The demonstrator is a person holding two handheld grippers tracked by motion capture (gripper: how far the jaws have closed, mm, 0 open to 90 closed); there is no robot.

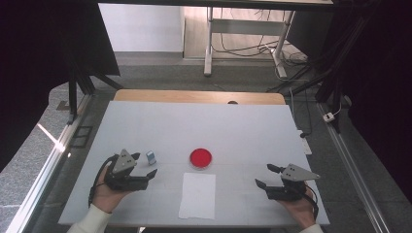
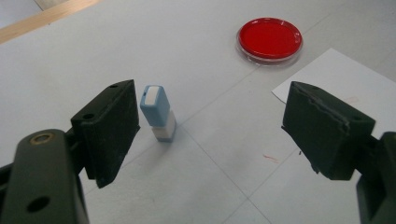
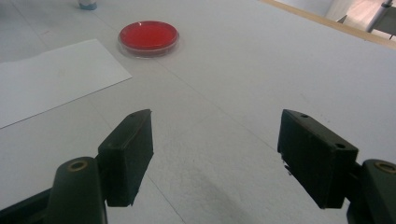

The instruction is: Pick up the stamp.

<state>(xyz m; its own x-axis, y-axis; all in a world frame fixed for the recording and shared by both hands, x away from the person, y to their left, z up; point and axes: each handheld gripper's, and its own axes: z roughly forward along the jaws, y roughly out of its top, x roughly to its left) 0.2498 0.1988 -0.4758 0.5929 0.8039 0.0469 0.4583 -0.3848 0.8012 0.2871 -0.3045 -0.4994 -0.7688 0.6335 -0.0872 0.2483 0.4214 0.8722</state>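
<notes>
Both hand-held grippers agape | left hand-held gripper (image 2: 210,135) near blue stamp (image 2: 158,112) (untouched) | right hand-held gripper (image 3: 215,158) idle | stamp face hidden

Left gripper (image 2: 210,126) over a white table (image 2: 187,42), jaws spread wide and clear of everything. A small blue-and-white stamp (image 2: 158,112) stands upright just beside the left-hand jaw, apart from it, slightly tilted. Beyond, a red dish (image 2: 269,39) with a clear rim rests on the table. A white sheet (image 2: 336,74) lies near the dish, partly behind the right-hand jaw. A faint reddish mark, possibly ink, sits between the jaws.
</notes>
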